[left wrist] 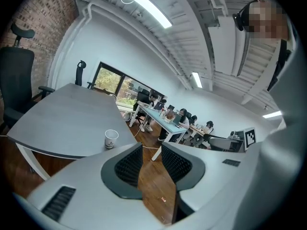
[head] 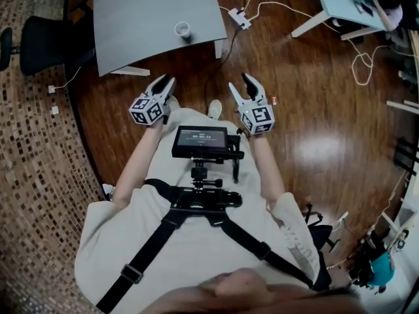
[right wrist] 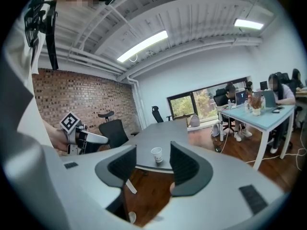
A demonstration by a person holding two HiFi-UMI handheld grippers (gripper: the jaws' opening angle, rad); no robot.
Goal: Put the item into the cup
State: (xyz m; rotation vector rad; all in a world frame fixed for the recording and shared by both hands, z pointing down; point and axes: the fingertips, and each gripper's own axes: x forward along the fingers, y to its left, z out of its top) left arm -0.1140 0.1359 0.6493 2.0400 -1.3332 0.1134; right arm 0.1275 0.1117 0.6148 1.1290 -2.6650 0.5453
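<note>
Tongs stand spread and empty, our left tongs (head: pixel 163 80) and right tongs (head: pixel 239 82) both. The cup (head: pixel 182 29) sits well ahead near the table (head: pixel 144 18) edge. We spot no item, so we could arrive with nothing.

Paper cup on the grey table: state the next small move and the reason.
Probably locate and grasp the item first. The left gripper and right gripper both stand open with nothing between their jaws, and the paper cup sits on the grey table, well ahead of both.
</note>
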